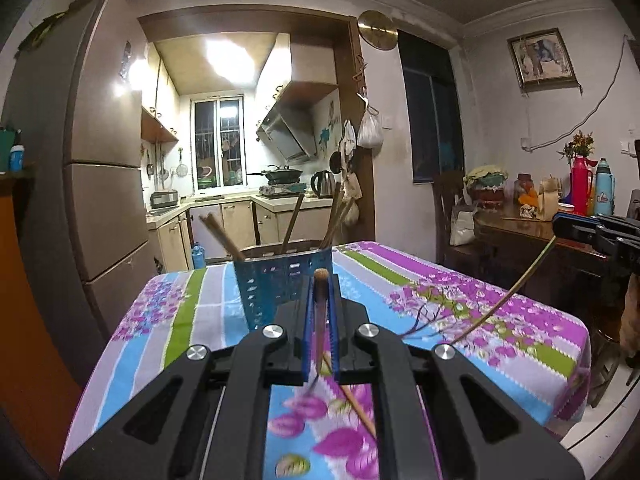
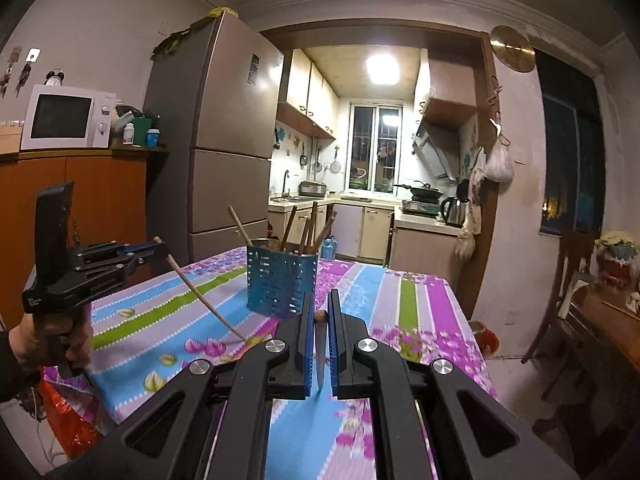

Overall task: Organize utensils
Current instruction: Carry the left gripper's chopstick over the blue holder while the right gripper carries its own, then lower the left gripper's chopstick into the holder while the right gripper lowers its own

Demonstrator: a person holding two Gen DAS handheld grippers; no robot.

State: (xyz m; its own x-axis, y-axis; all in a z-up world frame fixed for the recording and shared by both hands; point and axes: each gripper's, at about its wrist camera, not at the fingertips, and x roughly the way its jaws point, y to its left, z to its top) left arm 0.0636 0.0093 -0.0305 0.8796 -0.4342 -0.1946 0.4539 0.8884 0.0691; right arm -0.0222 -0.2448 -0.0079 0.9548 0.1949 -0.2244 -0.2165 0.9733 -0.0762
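A blue perforated utensil holder (image 1: 280,280) stands on the floral tablecloth (image 1: 500,312) with several wooden chopsticks (image 1: 294,218) in it; it also shows in the right wrist view (image 2: 280,284). My left gripper (image 1: 321,280) is shut on a wooden chopstick (image 1: 320,320), just in front of the holder. My right gripper (image 2: 320,300) is shut on another chopstick (image 2: 321,344), near the holder. Each gripper shows in the other's view: the right gripper (image 1: 560,226) trailing its chopstick (image 1: 508,296), the left gripper (image 2: 164,248) trailing its chopstick (image 2: 208,304), both tips down on the cloth.
A loose chopstick (image 1: 356,400) lies on the cloth under my left gripper. A fridge (image 2: 224,140) stands left of the table. A dark wooden sideboard (image 1: 520,240) with flasks and jars stands to the right. The kitchen lies beyond the table's far edge.
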